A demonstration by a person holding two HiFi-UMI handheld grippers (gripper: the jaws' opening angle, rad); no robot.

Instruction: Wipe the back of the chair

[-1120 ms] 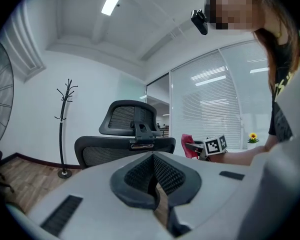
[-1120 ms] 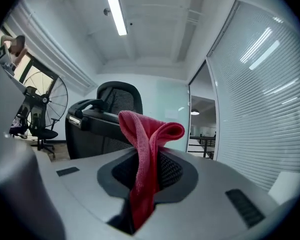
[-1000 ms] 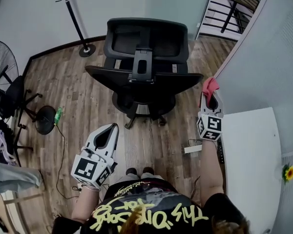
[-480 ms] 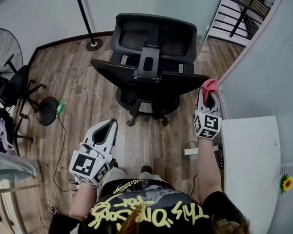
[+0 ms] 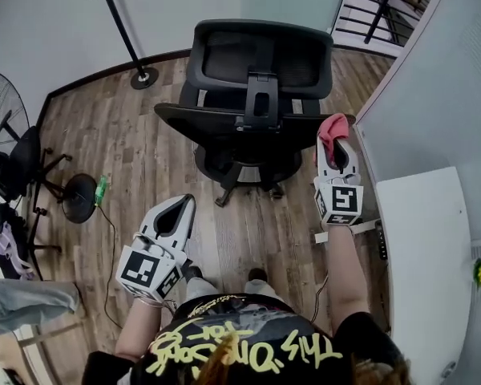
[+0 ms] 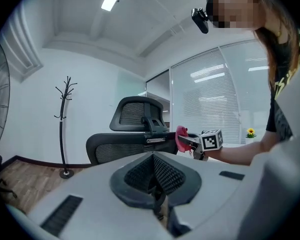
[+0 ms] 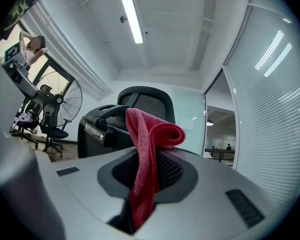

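A black mesh office chair (image 5: 256, 103) stands on the wood floor with its back turned to me; it also shows as the chair (image 6: 135, 139) in the left gripper view and the chair (image 7: 125, 124) in the right gripper view. My right gripper (image 5: 334, 144) is shut on a red cloth (image 5: 333, 128), held just off the right end of the chair's back. That red cloth (image 7: 147, 159) hangs folded between the pads. My left gripper (image 5: 172, 224) is low at the left, well short of the chair, shut with nothing in it (image 6: 154, 176).
A coat stand (image 5: 124, 30) is at the back left. A floor fan (image 5: 0, 111) and a small black chair (image 5: 32, 167) stand at the left. A white desk (image 5: 425, 271) and a blind-covered glass wall (image 5: 433, 95) close the right side.
I have stepped closer to the chair. My right gripper with the red cloth has moved up level with the right end of the chair's back. The left gripper kept its place.
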